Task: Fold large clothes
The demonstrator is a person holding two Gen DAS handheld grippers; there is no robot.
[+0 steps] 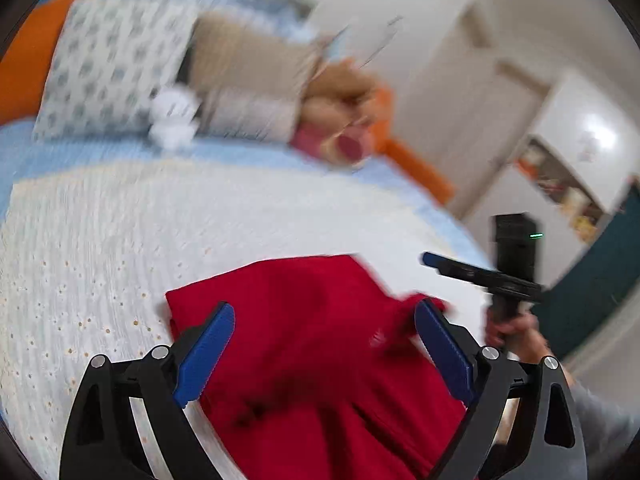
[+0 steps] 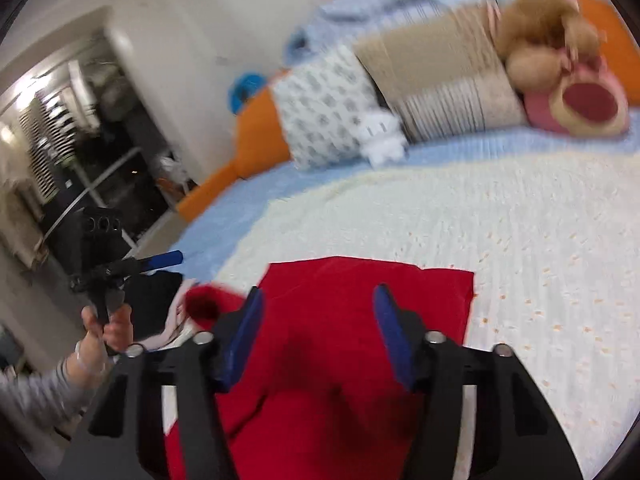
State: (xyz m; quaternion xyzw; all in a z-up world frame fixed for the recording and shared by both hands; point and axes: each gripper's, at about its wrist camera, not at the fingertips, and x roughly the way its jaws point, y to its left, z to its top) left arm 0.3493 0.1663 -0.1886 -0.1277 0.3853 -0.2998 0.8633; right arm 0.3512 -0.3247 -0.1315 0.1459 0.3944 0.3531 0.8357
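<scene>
Left wrist view: the left gripper (image 1: pixel 324 344) hangs with its blue pads spread wide and empty above a red garment (image 1: pixel 304 344), which lies folded at the lower centre of the frame on a cream bedspread (image 1: pixel 120 248). Right wrist view: the right gripper (image 2: pixel 318 332) stands partly parted, nothing between its pads, over the same red cloth at lower centre. Patterned pillows (image 2: pixel 324 108) and a plush toy (image 2: pixel 548 40) sit blurred at the upper right.
</scene>
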